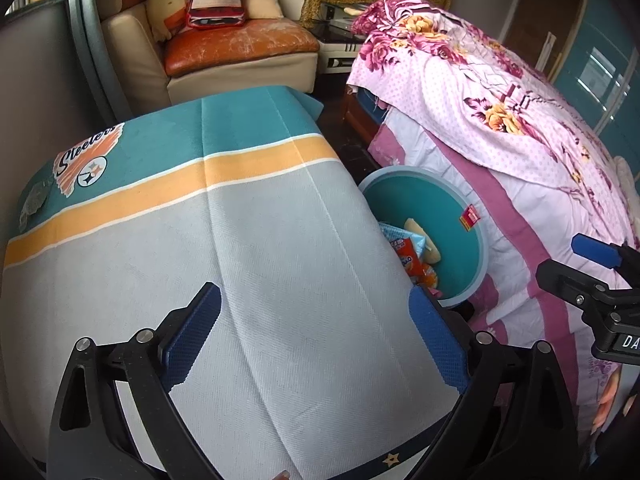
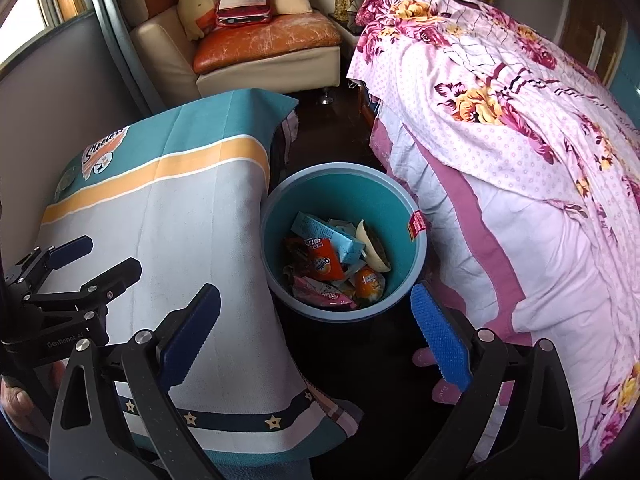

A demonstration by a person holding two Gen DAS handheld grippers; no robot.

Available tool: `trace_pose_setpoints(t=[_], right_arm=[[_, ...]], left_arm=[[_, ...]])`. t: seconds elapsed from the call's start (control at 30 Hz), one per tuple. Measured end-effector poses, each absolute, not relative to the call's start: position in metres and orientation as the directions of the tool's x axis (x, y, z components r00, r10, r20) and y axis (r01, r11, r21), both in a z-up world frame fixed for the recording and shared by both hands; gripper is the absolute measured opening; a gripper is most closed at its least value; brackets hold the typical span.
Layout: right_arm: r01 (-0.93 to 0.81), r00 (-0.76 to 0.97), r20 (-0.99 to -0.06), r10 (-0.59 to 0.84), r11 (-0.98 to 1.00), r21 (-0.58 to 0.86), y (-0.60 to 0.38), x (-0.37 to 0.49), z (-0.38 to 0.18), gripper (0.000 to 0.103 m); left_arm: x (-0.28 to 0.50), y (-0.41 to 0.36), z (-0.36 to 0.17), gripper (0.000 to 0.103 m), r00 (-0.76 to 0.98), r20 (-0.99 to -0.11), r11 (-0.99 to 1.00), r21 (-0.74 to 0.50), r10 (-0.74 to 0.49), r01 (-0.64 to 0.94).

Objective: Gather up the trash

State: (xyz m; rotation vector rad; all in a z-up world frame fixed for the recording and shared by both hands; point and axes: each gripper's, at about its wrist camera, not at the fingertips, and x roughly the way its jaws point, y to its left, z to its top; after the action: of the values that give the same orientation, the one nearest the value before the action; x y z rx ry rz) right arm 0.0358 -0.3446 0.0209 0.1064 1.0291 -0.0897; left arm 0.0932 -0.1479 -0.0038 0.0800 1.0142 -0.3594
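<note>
A teal trash bin [image 2: 416, 240] stands on the dark floor between the covered table and the bed. It holds several pieces of trash [image 2: 334, 268]: a light blue carton, orange and pink wrappers, a pale peel. The bin also shows in the left wrist view [image 1: 472, 240], partly hidden by the table edge. My left gripper [image 1: 316, 336] is open and empty above the table cloth [image 1: 260, 248]. My right gripper [image 2: 316, 336] is open and empty, just in front of and above the bin. The left gripper shows in the right wrist view [image 2: 96, 260], open.
A bed with a pink floral cover [image 2: 520, 140] rises on the right. A beige sofa [image 2: 264, 40] with cushions and a bottle-shaped pillow stands at the back. The table cloth [image 2: 172, 240] hangs over the table's edge. A small grey crumpled thing [image 1: 34, 204] lies at the table's far left.
</note>
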Motion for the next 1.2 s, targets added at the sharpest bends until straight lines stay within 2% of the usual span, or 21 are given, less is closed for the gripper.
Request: trace_pose_setpoints(t=[1.2], right_arm=[[0.123, 0.455, -0.889, -0.044, 0.992, 0.014, -0.333, 0.055, -0.01, 0.092]], left_arm=[[0.103, -0.128, -0.03, 0.096, 0.458, -0.858, 0.952, -0.102, -0.231, 0.288]])
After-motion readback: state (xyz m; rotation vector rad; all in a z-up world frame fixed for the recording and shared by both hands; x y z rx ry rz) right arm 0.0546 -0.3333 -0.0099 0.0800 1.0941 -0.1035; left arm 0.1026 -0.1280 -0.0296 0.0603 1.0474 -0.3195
